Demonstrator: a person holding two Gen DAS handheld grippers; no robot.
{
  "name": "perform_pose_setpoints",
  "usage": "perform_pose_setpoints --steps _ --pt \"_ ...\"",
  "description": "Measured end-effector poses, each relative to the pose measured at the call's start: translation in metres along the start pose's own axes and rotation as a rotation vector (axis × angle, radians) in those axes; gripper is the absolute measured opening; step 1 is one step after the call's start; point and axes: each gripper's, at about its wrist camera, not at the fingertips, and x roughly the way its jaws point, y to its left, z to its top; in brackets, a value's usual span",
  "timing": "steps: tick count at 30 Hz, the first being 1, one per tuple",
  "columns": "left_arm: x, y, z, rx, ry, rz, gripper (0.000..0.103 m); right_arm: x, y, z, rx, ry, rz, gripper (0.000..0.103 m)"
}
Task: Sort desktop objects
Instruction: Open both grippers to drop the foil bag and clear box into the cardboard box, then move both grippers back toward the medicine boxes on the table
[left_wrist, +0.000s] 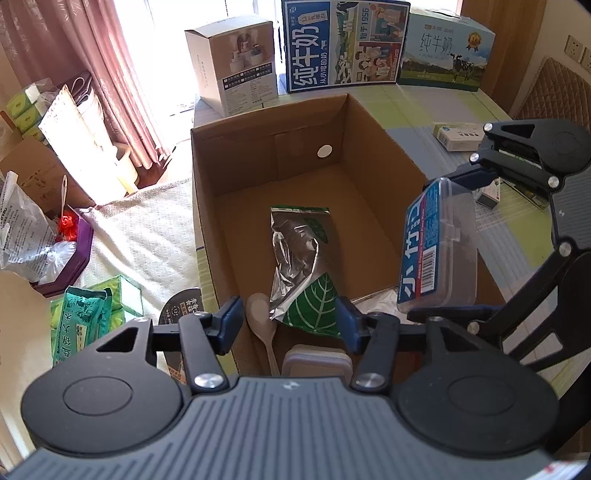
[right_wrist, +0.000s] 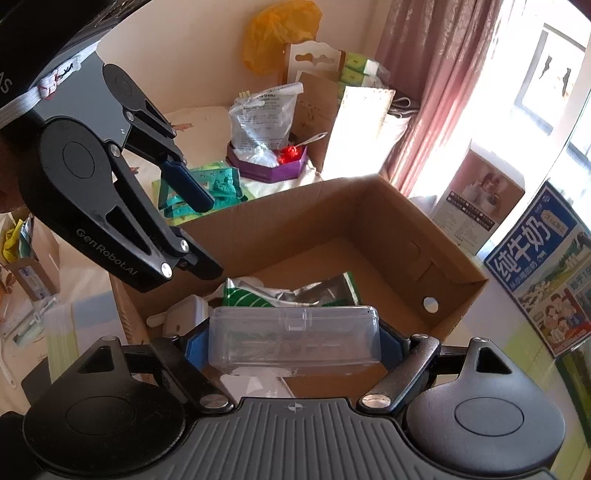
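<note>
An open cardboard box (left_wrist: 380, 147) stands on the table; it also shows in the right wrist view (right_wrist: 369, 206). Inside lie a silver and green foil bag (left_wrist: 299, 266), a pale spoon (left_wrist: 260, 314) and a grey lidded container (left_wrist: 314, 360). My left gripper (left_wrist: 290, 325) is open and empty over the box's near edge. My right gripper (right_wrist: 293, 339) is shut on a clear plastic box (right_wrist: 293, 339) with a blue label (left_wrist: 424, 240), held above the box's right wall.
Milk cartons (left_wrist: 343, 44) and a white carton (left_wrist: 236, 62) stand behind the box. A small white packet (left_wrist: 458, 134) lies on the table at right. Left of the table, a bed holds green packets (left_wrist: 85, 317) and a purple box (left_wrist: 74, 258).
</note>
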Motion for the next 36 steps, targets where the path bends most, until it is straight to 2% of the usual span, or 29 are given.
perform_pose_setpoints --steps 3,13,18,27,36 --pt "-0.001 0.001 -0.004 -0.003 0.004 0.003 0.052 0.0 -0.001 0.002 0.01 -0.014 -0.003 0.094" --pt "-0.003 -0.003 -0.014 0.007 0.013 0.008 0.054 -0.012 -0.003 -0.006 0.024 -0.008 -0.013 0.094" --pt "-0.012 -0.009 -0.018 0.01 -0.003 0.015 0.057 -0.032 -0.009 -0.02 0.053 -0.014 -0.031 0.095" --pt "-0.038 -0.031 -0.023 0.039 -0.051 0.018 0.072 -0.085 -0.034 -0.088 0.221 0.013 -0.099 0.096" --pt "-0.068 -0.083 -0.017 0.12 -0.125 -0.01 0.086 -0.151 -0.039 -0.185 0.345 0.089 -0.189 0.097"
